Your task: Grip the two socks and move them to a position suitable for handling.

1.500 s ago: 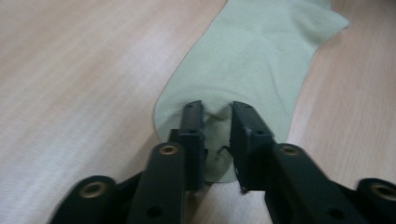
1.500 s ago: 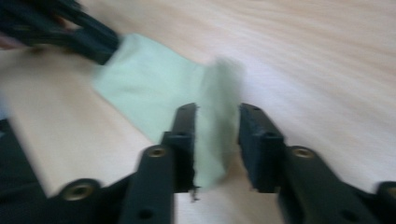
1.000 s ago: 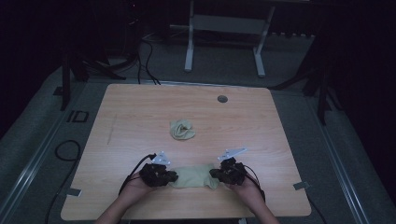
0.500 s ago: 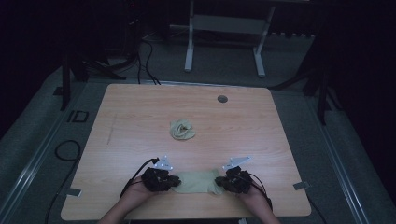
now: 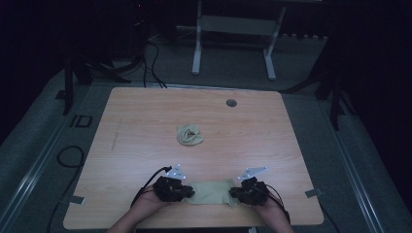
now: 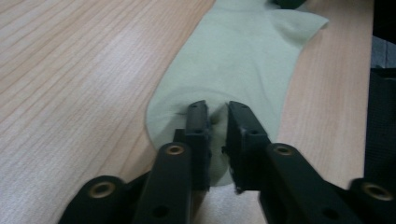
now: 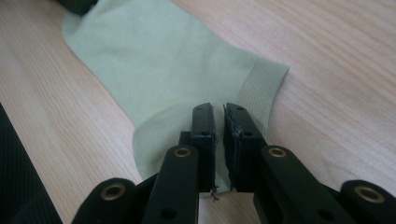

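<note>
- The pale green sock [image 5: 211, 191] lies flat at the near edge of the surface [image 5: 145, 126], stretched between both grippers. Main risk, as it looks: if a hand lifts away while fabric is snagged on a pad, the sock gets dragged and bunches up again, or slides off the near edge.
- Left gripper [image 6: 217, 109]: its fingers have just been opening and now stand a narrow gap apart over the toe end. A bit of fabric sits in the gap, but nothing looks pinched.
- Right gripper [image 7: 218, 109]: its fingers have also just been opening, only to a thin slit so far, right over the ribbed cuff [image 7: 264, 88]. The cuff could easily catch there.
- Farther out, a second sock [image 5: 189, 135] sits balled up mid-surface, well apart from both grippers.
</note>
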`<state>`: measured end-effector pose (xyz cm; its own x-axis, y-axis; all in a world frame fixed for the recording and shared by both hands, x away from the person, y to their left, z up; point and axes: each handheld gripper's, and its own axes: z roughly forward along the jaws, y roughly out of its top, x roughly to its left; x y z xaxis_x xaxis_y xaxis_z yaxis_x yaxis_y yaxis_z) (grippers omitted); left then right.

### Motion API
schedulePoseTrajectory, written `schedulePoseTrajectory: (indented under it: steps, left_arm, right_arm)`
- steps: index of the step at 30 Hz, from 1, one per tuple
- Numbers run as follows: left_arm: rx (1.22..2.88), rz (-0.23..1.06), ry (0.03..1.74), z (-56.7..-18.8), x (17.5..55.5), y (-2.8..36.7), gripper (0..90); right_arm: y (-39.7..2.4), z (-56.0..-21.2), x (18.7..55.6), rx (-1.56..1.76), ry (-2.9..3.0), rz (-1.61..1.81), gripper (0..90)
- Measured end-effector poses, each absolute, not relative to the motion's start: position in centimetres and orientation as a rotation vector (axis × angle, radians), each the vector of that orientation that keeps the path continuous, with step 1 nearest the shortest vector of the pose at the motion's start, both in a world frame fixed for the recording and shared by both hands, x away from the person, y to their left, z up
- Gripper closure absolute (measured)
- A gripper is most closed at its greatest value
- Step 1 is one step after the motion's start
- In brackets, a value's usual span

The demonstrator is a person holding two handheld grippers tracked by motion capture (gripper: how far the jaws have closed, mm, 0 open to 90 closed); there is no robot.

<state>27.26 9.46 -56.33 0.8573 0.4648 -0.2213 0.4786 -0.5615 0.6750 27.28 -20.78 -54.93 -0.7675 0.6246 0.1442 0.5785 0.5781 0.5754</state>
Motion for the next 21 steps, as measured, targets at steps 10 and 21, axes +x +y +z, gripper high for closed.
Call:
schedulePoseTrajectory:
  steps: [10,21]
  left_arm:
    - [2.142,0.191,0.667,-53.6,25.3,12.3,47.9]
    - [2.109,0.292,0.783,-54.7,24.2,16.9,47.9]
  right_arm:
    - [-18.6,-51.7,28.8,0.974,2.653,1.041,61.8]
    - [-13.8,-49.9,34.6,0.837,2.642,1.069,52.1]
